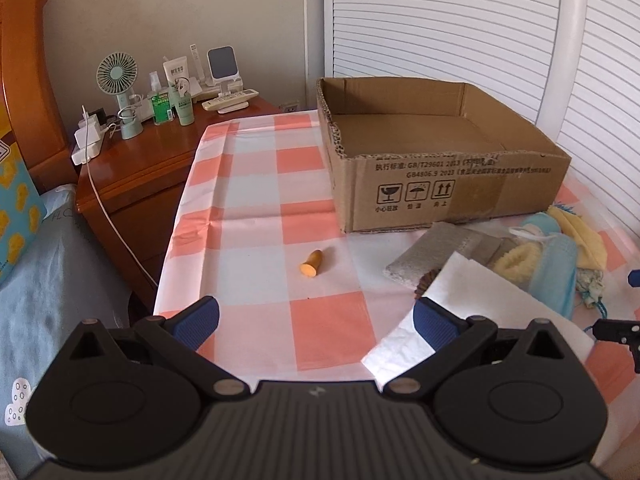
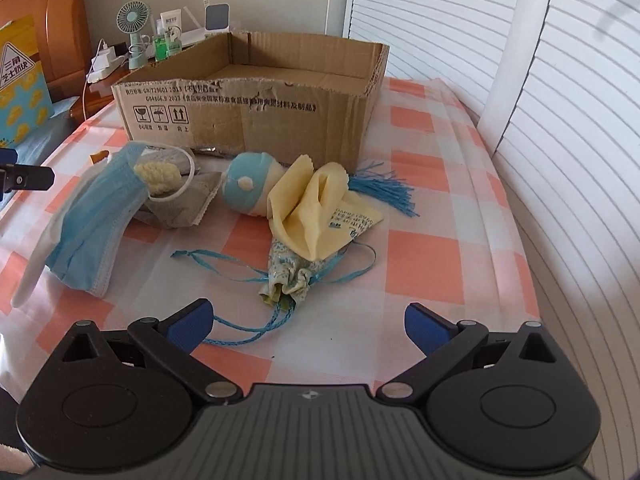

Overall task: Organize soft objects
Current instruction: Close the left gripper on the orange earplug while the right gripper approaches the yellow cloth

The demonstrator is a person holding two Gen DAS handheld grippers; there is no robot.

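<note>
1. Left wrist view: left gripper point(image 1: 316, 320) spread wide, holding nothing, above checked cloth point(image 1: 256, 184)
2. Right gripper point(image 2: 306, 320) likewise released
3. Soft items, including yellow cloth point(image 2: 316, 208) and face mask point(image 2: 94, 216), lie before cardboard box point(image 2: 248, 120)

Cardboard box point(image 2: 256, 116) open-topped, nothing visible inside, at table's far edge. In front of it, clustered: blue face mask point(image 2: 92, 224) crumpled, leftmost; fuzzy yellow scrunchie point(image 2: 158, 176) against its top; blue-cream sock ball point(image 2: 246, 188); yellow cloth point(image 2: 316, 212) draped over floral drawstring pouch point(image 2: 286, 280), blue tassel point(image 2: 384, 188) behind. Small orange earplug point(image 1: 311, 264) lies alone, left.
</note>
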